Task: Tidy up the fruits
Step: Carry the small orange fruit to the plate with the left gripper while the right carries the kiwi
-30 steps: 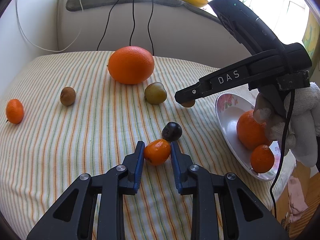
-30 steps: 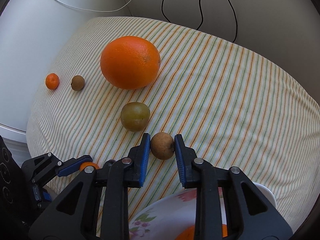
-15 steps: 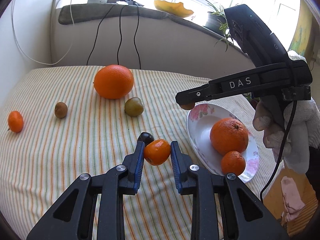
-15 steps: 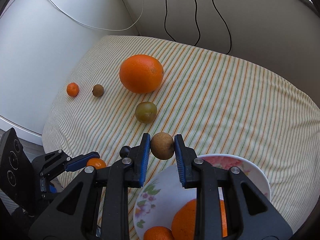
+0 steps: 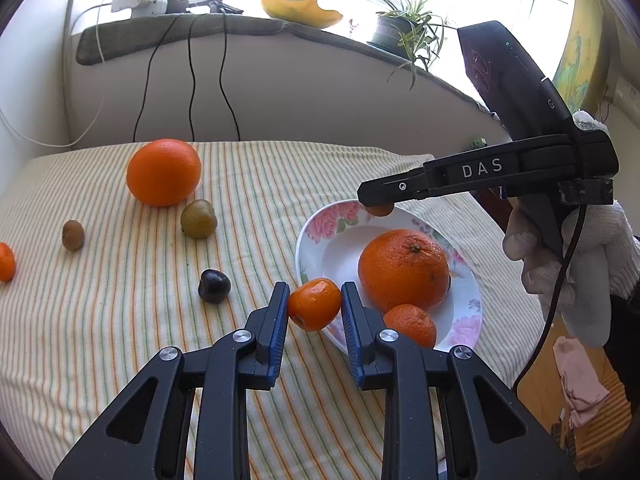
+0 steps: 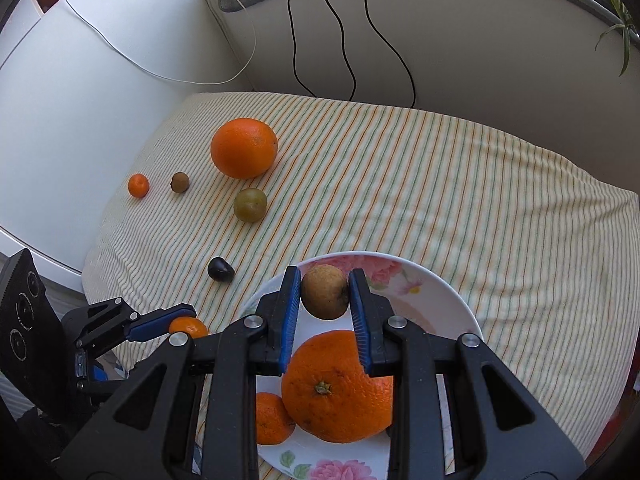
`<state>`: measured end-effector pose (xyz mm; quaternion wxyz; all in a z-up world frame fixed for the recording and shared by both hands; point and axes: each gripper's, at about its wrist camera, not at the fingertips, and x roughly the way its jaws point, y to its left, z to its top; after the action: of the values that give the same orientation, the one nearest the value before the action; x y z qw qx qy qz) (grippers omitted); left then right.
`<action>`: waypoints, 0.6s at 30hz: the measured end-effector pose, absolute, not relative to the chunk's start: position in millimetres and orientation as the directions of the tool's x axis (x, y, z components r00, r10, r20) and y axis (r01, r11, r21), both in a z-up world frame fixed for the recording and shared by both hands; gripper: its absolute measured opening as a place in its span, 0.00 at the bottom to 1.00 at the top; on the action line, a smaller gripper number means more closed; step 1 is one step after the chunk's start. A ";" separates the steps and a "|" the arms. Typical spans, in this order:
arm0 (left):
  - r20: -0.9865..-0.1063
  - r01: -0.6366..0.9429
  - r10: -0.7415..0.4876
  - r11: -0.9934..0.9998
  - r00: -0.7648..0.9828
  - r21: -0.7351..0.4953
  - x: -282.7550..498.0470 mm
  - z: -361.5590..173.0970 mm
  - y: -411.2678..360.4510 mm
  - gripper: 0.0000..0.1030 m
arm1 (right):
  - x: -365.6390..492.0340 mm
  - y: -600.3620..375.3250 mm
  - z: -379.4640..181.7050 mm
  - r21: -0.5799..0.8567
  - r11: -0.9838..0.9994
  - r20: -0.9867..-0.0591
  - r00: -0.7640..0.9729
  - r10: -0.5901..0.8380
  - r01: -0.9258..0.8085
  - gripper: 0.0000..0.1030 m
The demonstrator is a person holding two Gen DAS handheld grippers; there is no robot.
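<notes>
My left gripper (image 5: 314, 305) is shut on a small mandarin (image 5: 314, 309), held just over the near left rim of the floral plate (image 5: 340, 222). My right gripper (image 6: 325, 295) is shut on a small brown fruit (image 6: 324, 297), held above the plate's far part (image 6: 436, 284). The plate holds a big orange (image 6: 336, 388) and a small mandarin (image 6: 272, 418). On the striped cloth lie a large orange (image 5: 163, 171), a green plum (image 5: 199, 219), a dark plum (image 5: 214, 286), a small brown fruit (image 5: 73, 234) and a mandarin (image 5: 5, 262).
The striped cloth (image 6: 460, 200) covers the table, which ends at a wall behind with hanging cables (image 5: 192, 80). A white cabinet (image 6: 80, 80) stands to the left. A potted plant (image 5: 404, 36) sits on the windowsill. The floor drops off at the right.
Both grippers have lifted their fruits off the cloth and carried them back toward the plate. The left mandarin now hangs at the plate rim, the brown fruit over the plate.
</notes>
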<state>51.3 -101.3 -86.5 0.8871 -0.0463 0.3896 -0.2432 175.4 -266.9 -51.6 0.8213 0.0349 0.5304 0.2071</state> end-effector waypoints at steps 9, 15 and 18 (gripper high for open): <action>-0.677 0.415 -0.476 0.870 0.561 -0.267 57.2 -88.6 -117.7 0.24 | 168.9 -299.5 -59.8 0.283 0.925 -0.859 0.362 0.361 -0.252 0.25; -0.684 0.429 -0.477 0.866 0.552 -0.258 58.7 -90.6 -126.0 0.24 | 164.3 -311.8 -67.6 0.286 0.929 -0.864 0.357 0.356 -0.232 0.25; -0.687 0.430 -0.474 0.866 0.550 -0.253 60.8 -91.4 -128.3 0.24 | 163.9 -315.6 -69.3 0.287 0.931 -0.864 0.358 0.353 -0.226 0.25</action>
<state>60.8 -128.3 -91.4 0.8800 -0.0276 0.3986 -0.2569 163.9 -315.6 -69.3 0.8218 0.0592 0.5386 0.1760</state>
